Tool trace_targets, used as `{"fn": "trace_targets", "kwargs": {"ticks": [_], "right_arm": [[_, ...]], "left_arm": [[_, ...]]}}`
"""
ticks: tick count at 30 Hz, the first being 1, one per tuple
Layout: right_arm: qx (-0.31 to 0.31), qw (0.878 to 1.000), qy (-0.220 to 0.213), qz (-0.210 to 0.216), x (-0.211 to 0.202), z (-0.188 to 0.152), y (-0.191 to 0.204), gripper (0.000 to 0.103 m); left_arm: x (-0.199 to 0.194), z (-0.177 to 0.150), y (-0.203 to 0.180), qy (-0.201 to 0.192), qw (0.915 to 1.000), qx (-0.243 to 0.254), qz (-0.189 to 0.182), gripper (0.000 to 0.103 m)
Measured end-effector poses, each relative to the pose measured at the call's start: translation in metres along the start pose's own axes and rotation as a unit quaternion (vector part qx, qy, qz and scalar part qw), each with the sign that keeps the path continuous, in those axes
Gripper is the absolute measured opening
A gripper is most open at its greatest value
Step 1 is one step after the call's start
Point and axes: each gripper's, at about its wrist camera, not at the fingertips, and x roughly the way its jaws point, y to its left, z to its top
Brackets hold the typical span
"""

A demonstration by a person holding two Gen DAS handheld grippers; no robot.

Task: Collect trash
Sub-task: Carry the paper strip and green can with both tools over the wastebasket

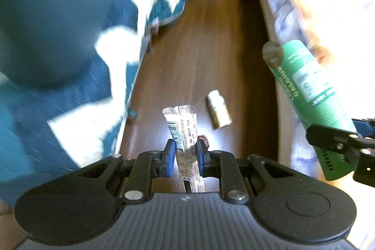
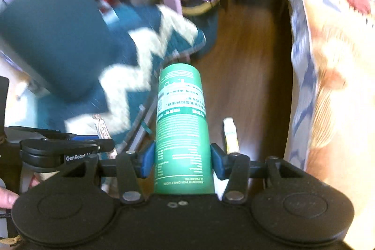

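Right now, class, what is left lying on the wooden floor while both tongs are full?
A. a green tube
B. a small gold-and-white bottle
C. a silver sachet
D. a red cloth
B: the bottle lies on the floor, while the left tongs grip the sachet and the right tongs grip the green tube.

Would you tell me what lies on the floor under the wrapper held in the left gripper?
Beyond the wrapper lies a small yellow bottle on the wooden floor. The gripper body covers the floor directly beneath.
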Motion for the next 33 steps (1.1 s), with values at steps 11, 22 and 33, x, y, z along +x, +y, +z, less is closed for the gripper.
{"fn": "trace_targets", "kwargs": {"ticks": [11, 22, 33], "right_arm": [[-0.065, 0.995, -0.074, 0.028, -0.138, 0.102, 0.083, 0.048], [-0.094, 0.991, -0.078, 0.049, -0.148, 0.18, 0.177, 0.049], [-0.149, 0.989, -0.004, 0.001, -0.058, 0.214, 0.268, 0.049]], "left_arm": [[-0.199, 0.086, 0.032, -0.109, 0.9936, -0.021, -0.022, 0.019], [-0.301, 0.163, 0.123, -0.178, 0.9822, -0.047, -0.038, 0.019], [-0.26, 0.218, 0.195, -0.101, 0.9947, -0.019, 0.005, 0.019]]}}
